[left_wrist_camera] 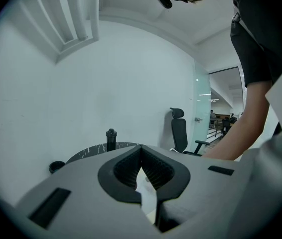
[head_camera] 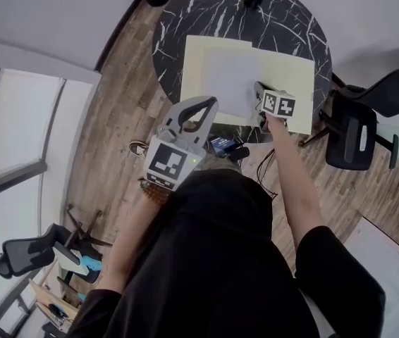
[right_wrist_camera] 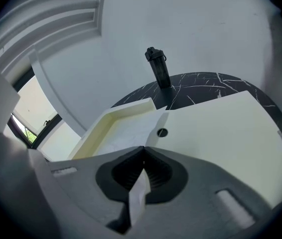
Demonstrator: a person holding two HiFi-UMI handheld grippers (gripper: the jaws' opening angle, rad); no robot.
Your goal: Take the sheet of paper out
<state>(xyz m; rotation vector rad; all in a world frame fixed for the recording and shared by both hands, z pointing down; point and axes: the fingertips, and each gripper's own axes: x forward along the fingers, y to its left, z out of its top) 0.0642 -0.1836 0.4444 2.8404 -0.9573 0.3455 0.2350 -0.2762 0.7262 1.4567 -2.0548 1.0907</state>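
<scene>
Your right tool [right_wrist_camera: 142, 149] is clamped shut on the near edge of the sheet of paper [head_camera: 229, 76], a thin white strip pinched between its ribbed black pads [right_wrist_camera: 157, 176]. The rest of the sheet lies flat in a shallow cream tray [right_wrist_camera: 92, 129], whose smooth lid [right_wrist_camera: 220, 133] is folded open toward 3 o'clock.

Your right arm [head_camera: 295, 189] reaches out straight and bare from a black sleeve, the tool tipped down over the tray's 5 o'clock corner.

Your left tool [left_wrist_camera: 141, 147] has its jaws tip to tip with nothing between them. It is held near your body at the 7 o'clock edge of the round, white-veined black marble surface [head_camera: 284, 20]. A slim black bottle [right_wrist_camera: 158, 68] stands at the surface's 12 o'clock rim.
</scene>
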